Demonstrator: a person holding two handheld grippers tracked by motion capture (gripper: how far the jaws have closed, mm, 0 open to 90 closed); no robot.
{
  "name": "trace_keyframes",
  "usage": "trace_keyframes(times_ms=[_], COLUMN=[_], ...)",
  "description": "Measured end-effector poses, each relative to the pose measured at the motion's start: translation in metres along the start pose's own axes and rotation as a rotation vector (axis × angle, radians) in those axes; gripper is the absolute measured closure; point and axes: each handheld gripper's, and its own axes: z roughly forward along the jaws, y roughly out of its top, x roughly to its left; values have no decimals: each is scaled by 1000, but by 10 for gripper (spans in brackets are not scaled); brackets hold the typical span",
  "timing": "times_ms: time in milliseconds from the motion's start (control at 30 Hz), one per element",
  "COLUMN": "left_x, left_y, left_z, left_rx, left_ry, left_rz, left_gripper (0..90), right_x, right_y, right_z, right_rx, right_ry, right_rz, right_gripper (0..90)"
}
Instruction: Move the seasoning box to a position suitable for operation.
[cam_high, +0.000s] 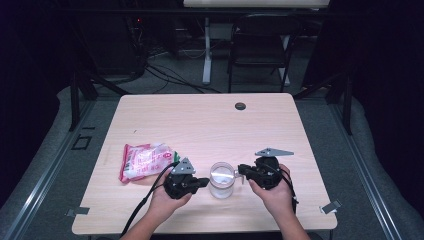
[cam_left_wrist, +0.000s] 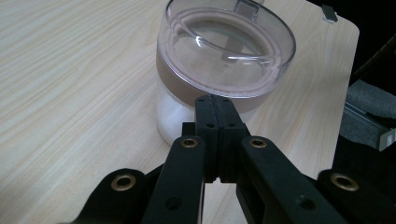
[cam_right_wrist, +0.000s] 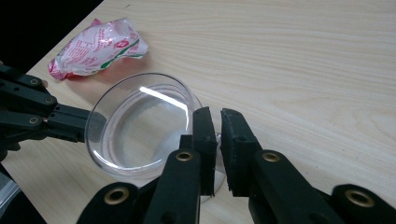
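Leftmost, behind the left gripper (cam_high: 204, 183), lies a pink-and-white food pouch (cam_high: 146, 161) whose print is too small to read. That gripper's jaws are pressed together just beside a clear lidded jar (cam_high: 221, 179) of white powder. The right gripper (cam_right_wrist: 216, 140) pinches the lid's small tab.

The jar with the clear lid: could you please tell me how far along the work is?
Early: nothing looks done; the jar stands upright, lid on. In hand: the left gripper, jaws shut, touches its side; the right gripper has its jaws nearly closed at the lid's rim, pinch unclear. Left: probably lifting the lid; the bag lies untouched.
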Motion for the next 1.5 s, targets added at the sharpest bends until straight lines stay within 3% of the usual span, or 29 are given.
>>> trace_keyframes(times_ms=[167,300,567,700,733,800,833,1000,1133,1333,1500], left_x=[0,-1,-4,-4,-4,-4,-4,-5,-6,-6,-8], left_y=[0,2,5,8,10,11,12,19,23,27,28], left_z=[0,-2,-4,-5,-5,-6,-6,-7,-5,-4,-3], left_rx=[-2,-23,-38,-46,-49,-52,-56,-78,-93,-119,-139], left_ry=[0,-23,-16,-13,-11,-10,-13,-19,-10,9,18], left_rz=[0,-1,5,8,10,13,15,18,16,8,9], left_gripper=[900,900,900,897,895,894,885,851,762,648,603], right_x=[0,-1,-1,2,6,8,13,19,27,40,42], right_y=[0,-1,-3,-3,-4,-4,-5,-5,-8,-13,-16], right_z=[0,0,0,-2,-3,-3,-7,-17,-22,-19,-15], right_rx=[-5,-9,-19,-13,0,-2,-18,-64,-66,-56,-47], right_ry=[1,4,0,0,2,1,-15,35,70,48,17], right_rz=[2,5,-9,-48,-100,-115,-152,-194,-249,-329,-352], right_gripper=[845,846,832,743,680,671,623,562,473,424,423])
